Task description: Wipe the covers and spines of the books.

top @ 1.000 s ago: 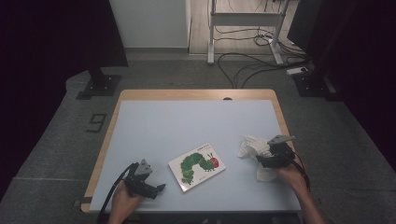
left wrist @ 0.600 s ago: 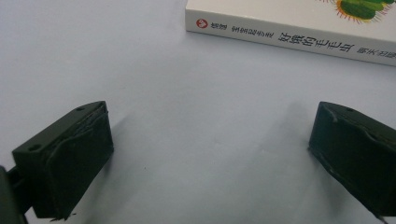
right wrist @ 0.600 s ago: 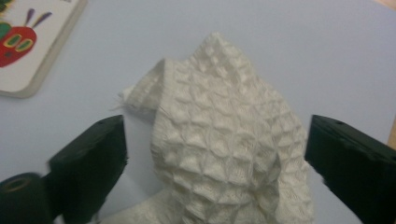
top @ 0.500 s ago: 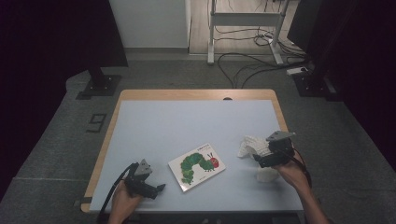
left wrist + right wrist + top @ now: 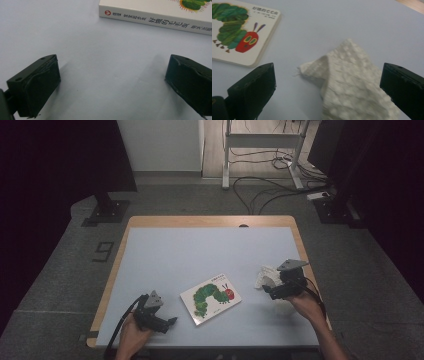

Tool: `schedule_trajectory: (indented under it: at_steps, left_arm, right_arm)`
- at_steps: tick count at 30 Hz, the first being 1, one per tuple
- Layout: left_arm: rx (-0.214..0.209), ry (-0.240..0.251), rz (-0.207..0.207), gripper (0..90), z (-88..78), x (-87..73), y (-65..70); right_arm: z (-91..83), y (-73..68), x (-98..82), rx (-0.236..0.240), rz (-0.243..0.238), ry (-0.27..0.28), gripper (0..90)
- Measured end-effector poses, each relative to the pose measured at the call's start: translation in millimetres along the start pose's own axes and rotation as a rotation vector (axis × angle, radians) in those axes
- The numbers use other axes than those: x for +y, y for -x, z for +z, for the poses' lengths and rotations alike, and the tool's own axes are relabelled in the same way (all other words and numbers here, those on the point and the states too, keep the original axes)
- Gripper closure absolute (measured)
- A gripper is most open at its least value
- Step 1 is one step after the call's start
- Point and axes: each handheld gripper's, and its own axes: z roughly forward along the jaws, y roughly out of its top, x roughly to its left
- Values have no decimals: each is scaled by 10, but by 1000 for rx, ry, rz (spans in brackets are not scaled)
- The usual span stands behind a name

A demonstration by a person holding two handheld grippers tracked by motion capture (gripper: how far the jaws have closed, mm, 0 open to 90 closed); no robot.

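Observation:
A picture book [image 5: 210, 298] with a green caterpillar on its white cover lies flat near the table's front middle; its cover [image 5: 234, 32] and its spine [image 5: 155, 20] show close up. A crumpled white paper towel [image 5: 264, 276] rests on the table to the book's right. My right gripper [image 5: 269, 293] hovers just over the towel [image 5: 352, 82]. Its jaws have just been opening and stand wide, with the towel lying loose between them [image 5: 329, 68]. My left gripper [image 5: 170, 323] sits low at the front left, open [image 5: 113, 65] over bare table and pointing at the book.
The table [image 5: 200, 250] has a pale blue top with a wooden rim [image 5: 210, 221]. On the grey floor behind it are a black stand base [image 5: 107, 212], a metal frame [image 5: 260, 140] and loose cables [image 5: 260, 185].
My right gripper has let go of the towel and lifted slightly, leaving it on the table. The left gripper and the book have stayed where they were.

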Motion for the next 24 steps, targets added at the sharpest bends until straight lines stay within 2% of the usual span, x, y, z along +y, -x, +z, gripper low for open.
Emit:
schedule_trajectory:
  at_steps: [4,16,24]
  left_arm:
    - [1,1,10,0,0,6,14]
    - [-61,-6,65,0,121,149,143]
    - [-88,-8,97,0,213,250,221]
  right_arm:
    - [67,-98,59,22,-21,0,4]
    - [255,-379,212,100,-57,17,9]
    - [458,-549,273,155,-73,2,15]
